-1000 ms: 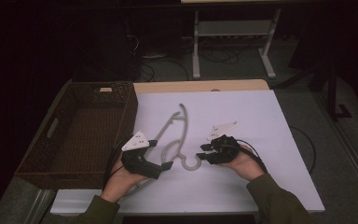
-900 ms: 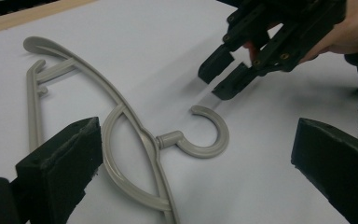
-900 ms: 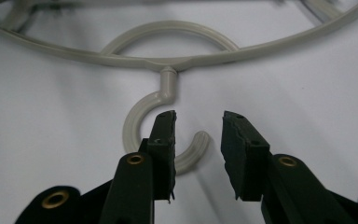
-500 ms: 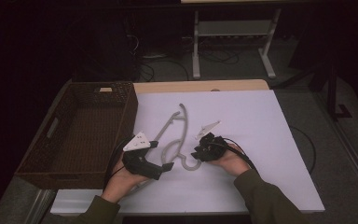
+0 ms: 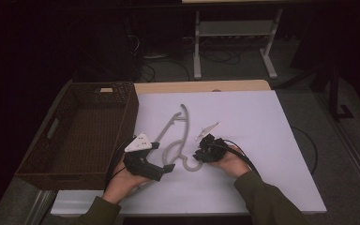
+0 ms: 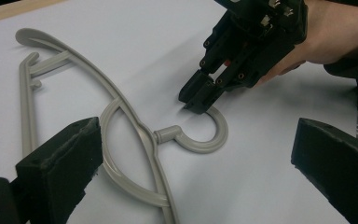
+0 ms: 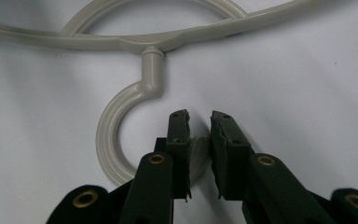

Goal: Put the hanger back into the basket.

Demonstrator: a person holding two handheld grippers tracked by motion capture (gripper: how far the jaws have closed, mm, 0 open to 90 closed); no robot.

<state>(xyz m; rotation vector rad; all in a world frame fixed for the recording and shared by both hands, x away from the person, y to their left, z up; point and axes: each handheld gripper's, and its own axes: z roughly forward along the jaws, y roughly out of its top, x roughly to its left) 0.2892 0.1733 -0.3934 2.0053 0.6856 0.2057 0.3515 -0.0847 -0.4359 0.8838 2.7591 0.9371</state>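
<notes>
A grey plastic hanger [image 5: 180, 123] lies flat on the white table [image 5: 262, 140], its hook [image 5: 191, 166] toward the person. My right gripper [image 5: 198, 158] comes at the hook from the right. In the right gripper view its jaws [image 7: 200, 126] stand close together, shut on the end of the hook [image 7: 108, 126]. The left gripper view shows those tips [image 6: 195, 100] down on the hook's curve [image 6: 216, 140]. My left gripper [image 5: 169, 168] rests just left of the hook, wide open [image 6: 196, 182], nothing between its jaws; the hanger's arm [image 6: 121, 112] lies ahead of it.
A dark wicker basket [image 5: 130, 117] stands at the table's left side, close to my left hand. A black cable [image 5: 309, 150] loops off the right edge. Behind the table stands a metal frame [image 5: 198, 42] on a dark floor.
My right gripper has slid left across the table to the hook and its jaws now sit on it. The left gripper has barely moved.
</notes>
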